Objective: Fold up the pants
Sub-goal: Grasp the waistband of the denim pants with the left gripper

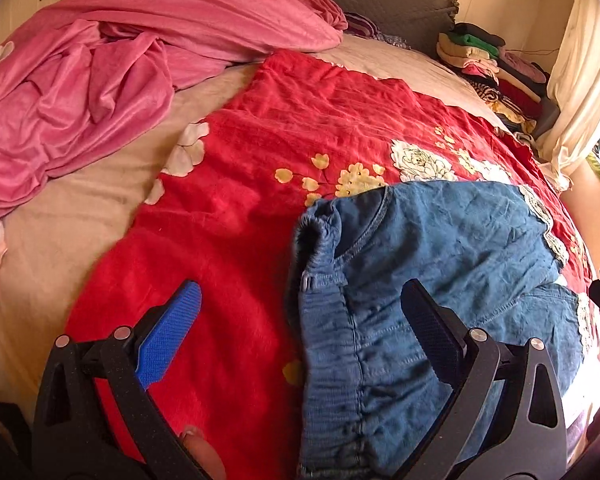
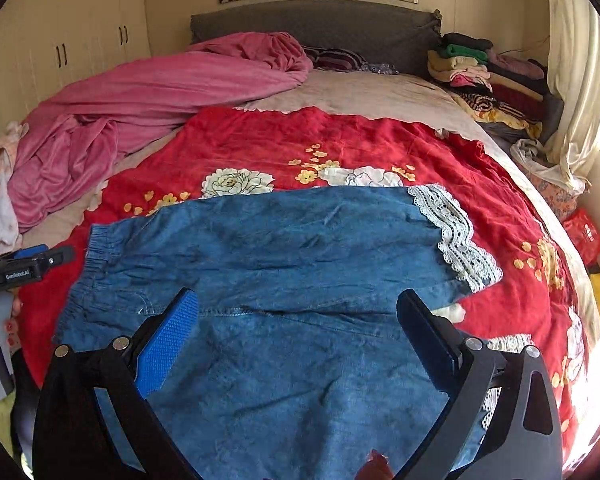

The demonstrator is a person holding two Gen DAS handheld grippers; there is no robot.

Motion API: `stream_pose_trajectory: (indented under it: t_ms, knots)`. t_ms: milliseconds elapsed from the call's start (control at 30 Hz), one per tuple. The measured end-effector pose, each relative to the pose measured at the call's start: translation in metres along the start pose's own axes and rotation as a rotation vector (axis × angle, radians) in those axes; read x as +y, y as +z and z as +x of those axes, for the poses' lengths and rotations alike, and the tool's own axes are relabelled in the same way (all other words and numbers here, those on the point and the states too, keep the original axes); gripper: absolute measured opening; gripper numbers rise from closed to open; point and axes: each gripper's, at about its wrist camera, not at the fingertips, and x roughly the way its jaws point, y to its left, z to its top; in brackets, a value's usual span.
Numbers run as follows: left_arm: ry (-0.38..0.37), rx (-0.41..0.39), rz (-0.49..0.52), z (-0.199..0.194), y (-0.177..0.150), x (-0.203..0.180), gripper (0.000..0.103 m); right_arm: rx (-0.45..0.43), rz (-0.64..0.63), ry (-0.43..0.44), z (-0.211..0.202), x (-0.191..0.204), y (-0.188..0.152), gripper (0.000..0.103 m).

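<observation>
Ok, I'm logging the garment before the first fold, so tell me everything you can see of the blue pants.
The blue pants look like soft, wrinkled denim with a gathered elastic waistband and white lace trim at the leg hems. They lie spread flat on the red floral blanket, waistband toward the left gripper. Both grippers are open; neither visibly touches them.

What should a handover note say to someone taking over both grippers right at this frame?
Left gripper: open, holding nothing, hovering over the elastic waistband.
Right gripper: open, holding nothing, above the middle of the pants.
The blue denim pants lie spread on the red floral blanket, waistband toward the left gripper, lace-trimmed cuffs on the right side. One leg seems to lie on the other, with a second lace cuff peeking out nearer the camera.
Done: pants laid out, possibly folded once lengthwise.
Left: grasp waistband and cuff ends, fold across, flatten wrinkles.
</observation>
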Motion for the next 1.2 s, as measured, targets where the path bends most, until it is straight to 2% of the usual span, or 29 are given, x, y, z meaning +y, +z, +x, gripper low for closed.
stream_pose_trajectory:
  t_ms: [100,167,333,367,400,433,500,533,567,600,667,733,833,967,1100,1167,1200]
  knots:
    - [0.012,0.053,0.003,0.029,0.015,0.003,0.094,0.036,-0.023,0.028,0.021,0.004,0.012,0.099]
    - [0.009,0.059,0.005,0.043,0.022,0.007,0.094,0.051,-0.064,0.03,0.033,0.012,0.019,0.099]
    - [-0.051,0.108,0.008,0.071,0.024,0.012,0.094,0.105,-0.134,0.055,0.061,0.029,0.028,0.099]
    - [-0.055,0.11,0.0,0.075,0.024,0.014,0.09,0.115,-0.153,0.06,0.067,0.033,0.03,0.099]
    - [-0.066,0.099,-0.017,0.077,0.023,0.017,0.08,0.122,-0.173,0.062,0.073,0.038,0.032,0.099]
    - [-0.089,0.091,-0.036,0.078,0.023,0.021,0.074,0.132,-0.197,0.065,0.079,0.043,0.034,0.099]
    - [-0.156,0.075,-0.082,0.079,0.023,0.029,0.046,0.145,-0.243,0.077,0.089,0.053,0.038,0.099]
    - [-0.196,0.069,-0.094,0.078,0.023,0.032,0.04,0.151,-0.266,0.086,0.095,0.059,0.041,0.099]
    - [-0.229,0.062,-0.094,0.077,0.023,0.034,0.024,0.153,-0.289,0.094,0.1,0.064,0.044,0.099]
    - [-0.259,0.053,-0.093,0.076,0.023,0.033,0.019,0.156,-0.316,0.101,0.105,0.07,0.048,0.099]
    - [-0.336,0.02,-0.1,0.067,0.022,0.036,0.019,0.161,-0.37,0.115,0.114,0.08,0.056,0.099]
    - [-0.378,-0.029,-0.083,0.054,0.021,0.036,0.019,0.166,-0.437,0.108,0.123,0.091,0.064,0.099]
    - [-0.38,-0.095,-0.04,0.034,0.019,0.033,0.019,0.171,-0.532,0.102,0.136,0.105,0.075,0.099]
    - [-0.381,-0.138,0.021,0.018,0.017,0.024,0.019,0.159,-0.635,0.092,0.147,0.115,0.086,0.098]
    - [-0.372,-0.165,0.076,0.006,0.016,0.016,0.019,0.187,-0.712,0.143,0.157,0.12,0.086,0.098]
    - [-0.372,-0.179,0.098,0.002,0.014,0.013,0.019,0.193,-0.731,0.171,0.163,0.123,0.085,0.094]
    - [-0.367,-0.186,0.113,0.001,0.013,0.011,0.019,0.196,-0.734,0.192,0.164,0.125,0.084,0.077]
